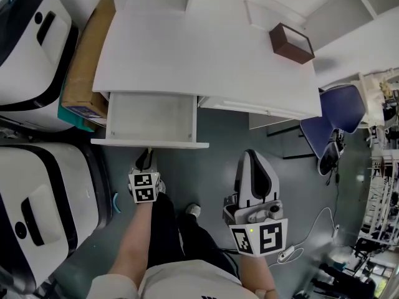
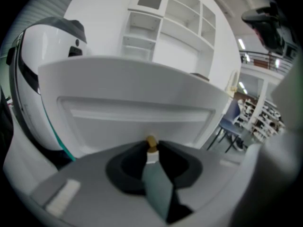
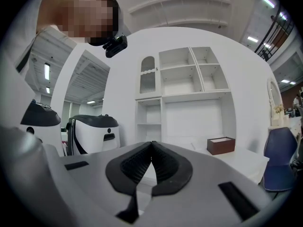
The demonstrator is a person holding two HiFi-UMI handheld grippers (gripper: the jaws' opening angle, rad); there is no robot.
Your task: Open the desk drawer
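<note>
The drawer (image 1: 149,144) stands pulled well out from under the white worktop (image 1: 206,61). The left tongs (image 1: 145,157) are closed on its small brass knob (image 2: 151,141), I think for pulling; this arm reaches forward and points somewhat down. The right tongs (image 3: 151,145) are closed together on nothing, held level at the side.

Smooth grey floor (image 1: 218,161) across lower centre of head view. Two large white black-trimmed machines (image 1: 28,48) along left edge, brown cardboard box (image 1: 87,67) just beside upper one. Blue upholstered chair (image 1: 340,108) at right. Tall white open-shelf unit (image 3: 189,89) centre of right gripper view; ceiling strip lights (image 3: 268,1) upper right.
</note>
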